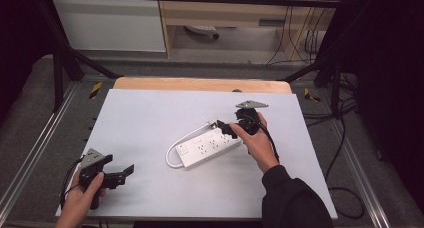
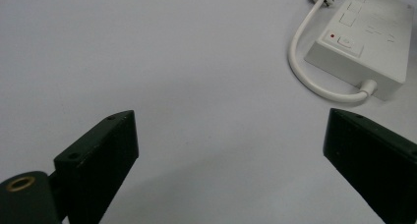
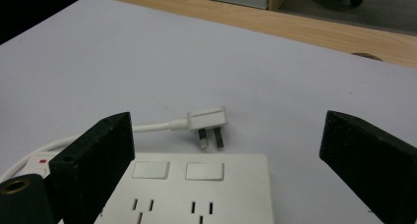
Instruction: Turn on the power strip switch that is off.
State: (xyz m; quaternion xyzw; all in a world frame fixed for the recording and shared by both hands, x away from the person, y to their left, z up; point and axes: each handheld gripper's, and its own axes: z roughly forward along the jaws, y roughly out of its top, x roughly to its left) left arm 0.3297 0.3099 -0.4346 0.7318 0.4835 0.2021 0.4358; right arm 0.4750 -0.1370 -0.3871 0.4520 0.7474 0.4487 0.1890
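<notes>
White power strip [image 1: 210,148] lying flat at the centre of the high view, on the pale table sheet [image 1: 150,118], its cord [image 1: 182,140] looping off the lower-left end and back round to the plug [image 1: 214,123] resting just beyond the strip's upper edge. Right gripper [image 1: 227,128] hovering at the strip's upper-right end, jaws spread wide with nothing between them – in the right gripper view the plug [image 3: 209,121] lies on its side, pins toward the strip [image 3: 196,189], beyond the open jaws. Left gripper [image 1: 125,173] at the lower left of the high view, well apart from the strip, jaws likewise wide and empty. Probably a light, rigid plastic body, smooth and a little slippery, likely to skid on the sheet if nudged – best pinched across the narrow width near one end. Cord soft and springy, poor for lifting. Plug small and stiff, possibly graspable across its flat sides, though its exact tilt is hard to judge
</notes>
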